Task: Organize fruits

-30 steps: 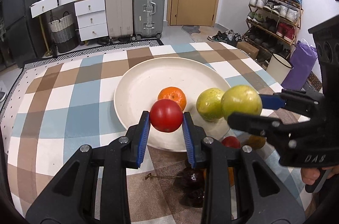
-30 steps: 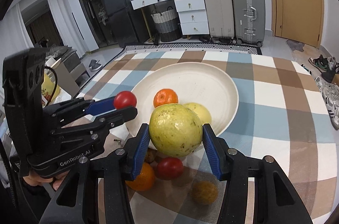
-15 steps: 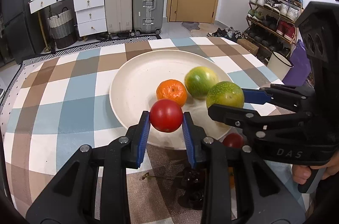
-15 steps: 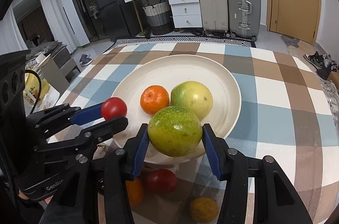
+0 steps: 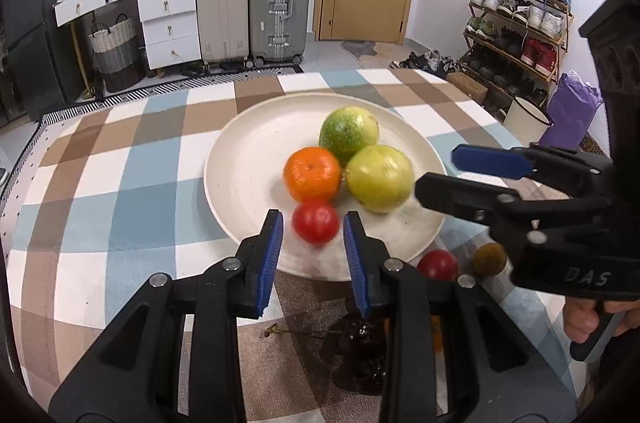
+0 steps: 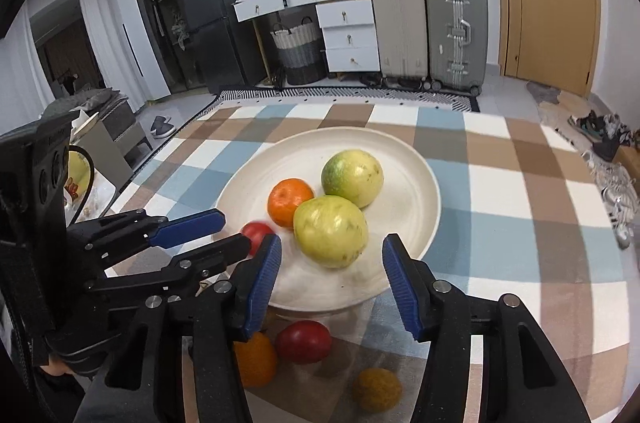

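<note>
Fruits gathered on the plate [image 5: 248,159]

My left gripper [image 5: 313,241] stands apart around the blurred tomato [image 5: 315,221] at the plate's near edge; my right gripper [image 6: 331,277] is opening, the yellow-green fruit [image 6: 330,231] loose between its pads, on the plate beside the orange [image 6: 289,201].

Matt cream plate [image 5: 240,183] on checked cloth [image 5: 120,203] (woven-looking); glossy smooth tomato [image 5: 315,221].

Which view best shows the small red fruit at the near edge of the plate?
The left wrist view: the red fruit sits fully visible, slightly blurred, between the open left gripper's fingers. In the right wrist view the same fruit is mostly hidden behind gripper fingers.
</note>
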Available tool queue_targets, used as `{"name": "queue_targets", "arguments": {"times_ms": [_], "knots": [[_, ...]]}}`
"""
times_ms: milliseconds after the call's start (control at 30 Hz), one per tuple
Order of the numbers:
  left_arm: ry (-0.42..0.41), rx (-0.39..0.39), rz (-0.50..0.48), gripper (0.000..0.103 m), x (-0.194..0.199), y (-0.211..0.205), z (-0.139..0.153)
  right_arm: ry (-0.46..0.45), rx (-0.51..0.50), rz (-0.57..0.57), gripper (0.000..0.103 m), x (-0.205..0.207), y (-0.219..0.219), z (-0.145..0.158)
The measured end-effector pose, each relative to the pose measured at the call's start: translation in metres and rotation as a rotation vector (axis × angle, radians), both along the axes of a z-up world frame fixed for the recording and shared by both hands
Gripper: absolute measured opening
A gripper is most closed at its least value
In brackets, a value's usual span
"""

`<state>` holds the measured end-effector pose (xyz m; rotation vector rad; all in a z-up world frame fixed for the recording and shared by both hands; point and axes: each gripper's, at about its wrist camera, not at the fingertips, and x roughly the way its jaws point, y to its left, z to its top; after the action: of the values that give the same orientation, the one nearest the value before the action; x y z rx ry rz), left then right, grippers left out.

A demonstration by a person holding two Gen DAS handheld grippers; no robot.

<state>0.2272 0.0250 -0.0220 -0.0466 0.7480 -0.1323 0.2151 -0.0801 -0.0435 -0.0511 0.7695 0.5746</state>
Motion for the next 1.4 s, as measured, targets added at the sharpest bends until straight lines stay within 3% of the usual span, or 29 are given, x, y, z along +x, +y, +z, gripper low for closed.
{"name": "queue_targets", "arguments": {"times_ms": [33,100,167,200,233,300,367,500,933,1400], "knots": [[-0.003,-0.003,-0.002,0.028,-0.001,0.000,0.002,-0.012,0.000,-0.005,0.061,-0.002,-0.003,0.004],[-0.004,-0.001,-0.005,0.032,-0.003,-0.002,0.005,-0.025,0.015,-0.009,0.077,-0.007,-0.009,0.009],[-0.004,0.009,0.001,0.044,-0.005,-0.004,0.006,-0.032,0.037,-0.015,0.086,-0.012,-0.017,0.014],[-0.004,0.015,0.007,0.057,-0.007,-0.004,0.007,-0.029,0.045,-0.017,0.090,-0.014,-0.021,0.015],[-0.007,0.023,0.015,0.070,-0.009,-0.004,0.008,-0.020,0.057,-0.011,0.091,-0.017,-0.025,0.016],[-0.016,0.041,0.044,0.086,-0.013,-0.003,0.010,-0.028,0.061,-0.004,0.095,-0.024,-0.032,0.018],[-0.028,0.048,0.066,0.088,-0.019,-0.001,0.014,-0.045,0.064,-0.013,0.102,-0.033,-0.040,0.021],[-0.049,0.047,0.073,0.102,-0.033,0.001,0.023,-0.036,0.069,-0.028,0.102,-0.040,-0.052,0.023],[-0.078,-0.006,0.076,0.102,-0.092,0.010,0.030,-0.030,0.052,-0.067,0.102,-0.056,-0.077,0.017],[-0.053,0.019,0.035,0.102,-0.098,-0.004,0.026,-0.011,0.012,-0.034,0.102,-0.063,-0.081,-0.006]]}}
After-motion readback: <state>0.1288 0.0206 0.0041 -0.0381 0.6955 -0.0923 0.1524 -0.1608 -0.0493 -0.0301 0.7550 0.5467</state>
